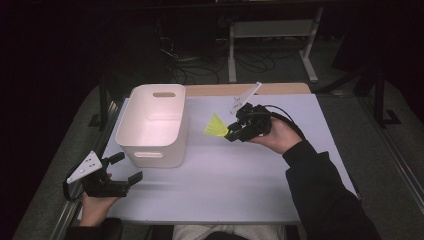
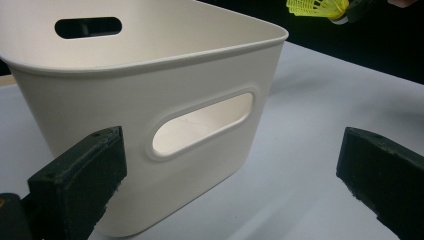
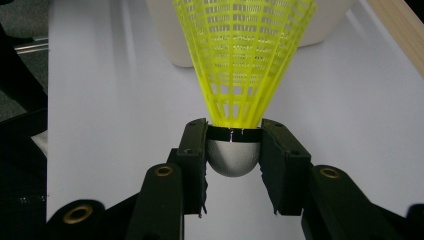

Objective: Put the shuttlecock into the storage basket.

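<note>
Item: yellow shuttlecock (image 1: 217, 126). Mesh skirt, silver-grey rounded cap with a black band. Held off the tabletop (image 1: 240, 190), just beside the bin's right wall, at about 3 o'clock from it. Skirt points toward the bin; cap sits in the right gripper (image 1: 234, 133). In the right gripper view the shuttlecock (image 3: 240, 60) rises at 12 o'clock from between the black fingers (image 3: 192, 160), which pinch the cap from both sides.

Item: white bin (image 1: 152, 127). Open-topped, rounded corners, slot handles in the near and far walls. Stands on the tabletop toward its left half, at about 10 o'clock from the table's middle. The left gripper view shows its near wall (image 2: 150, 150) and handle slot close ahead.

Item: left gripper (image 1: 126, 168). Rests low at the tabletop's near left corner, at about 7 o'clock from the bin, grey three-cornered plate on top. Fingers (image 2: 80, 175) spread wide, nothing between them, aimed at the bin and apart from it.

Item: tabletop. Pale grey sheet, wooden edge at 12 o'clock.
</note>
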Tool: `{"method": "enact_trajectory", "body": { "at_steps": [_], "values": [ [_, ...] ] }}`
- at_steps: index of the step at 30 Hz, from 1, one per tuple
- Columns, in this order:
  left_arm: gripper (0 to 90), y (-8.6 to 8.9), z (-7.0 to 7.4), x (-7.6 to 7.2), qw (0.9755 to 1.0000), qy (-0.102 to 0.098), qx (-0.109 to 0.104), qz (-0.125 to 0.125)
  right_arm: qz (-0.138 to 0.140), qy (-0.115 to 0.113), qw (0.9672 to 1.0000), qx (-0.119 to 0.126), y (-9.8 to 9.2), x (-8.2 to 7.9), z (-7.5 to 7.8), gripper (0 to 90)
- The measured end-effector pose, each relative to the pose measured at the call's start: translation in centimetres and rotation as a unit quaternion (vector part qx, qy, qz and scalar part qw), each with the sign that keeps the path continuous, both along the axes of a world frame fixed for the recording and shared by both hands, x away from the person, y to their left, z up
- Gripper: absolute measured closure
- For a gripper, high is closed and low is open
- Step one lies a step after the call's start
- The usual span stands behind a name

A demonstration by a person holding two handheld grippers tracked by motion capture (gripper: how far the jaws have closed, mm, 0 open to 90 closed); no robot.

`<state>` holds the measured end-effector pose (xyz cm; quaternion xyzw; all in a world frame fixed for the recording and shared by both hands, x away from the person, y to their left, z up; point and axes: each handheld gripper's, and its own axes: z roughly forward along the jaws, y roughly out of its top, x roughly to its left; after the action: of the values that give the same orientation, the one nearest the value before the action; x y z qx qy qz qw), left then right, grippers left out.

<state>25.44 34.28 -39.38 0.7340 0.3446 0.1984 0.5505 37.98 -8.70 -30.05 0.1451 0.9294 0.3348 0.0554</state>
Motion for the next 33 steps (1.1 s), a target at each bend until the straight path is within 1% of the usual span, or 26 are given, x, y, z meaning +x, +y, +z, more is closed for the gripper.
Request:
{"method": "enact_trajectory", "body": {
  "at_steps": [9,18,33],
  "values": [
    [0.0,0.0,0.0,0.0,1.0000,0.000,-0.002,0.000,0.002,-0.002,1.0000,0.001,0.4,0.3,0.2,63.0],
    [0.0,0.0,0.0,0.0,1.0000,-0.001,-0.002,0.000,0.004,-0.005,1.0000,0.005,1.1,0.7,1.0,63.0],
    [0.0,0.0,0.0,0.0,1.0000,-0.001,-0.002,0.000,0.012,-0.008,0.9998,0.010,2.2,1.1,1.8,63.0]
  ]
}}
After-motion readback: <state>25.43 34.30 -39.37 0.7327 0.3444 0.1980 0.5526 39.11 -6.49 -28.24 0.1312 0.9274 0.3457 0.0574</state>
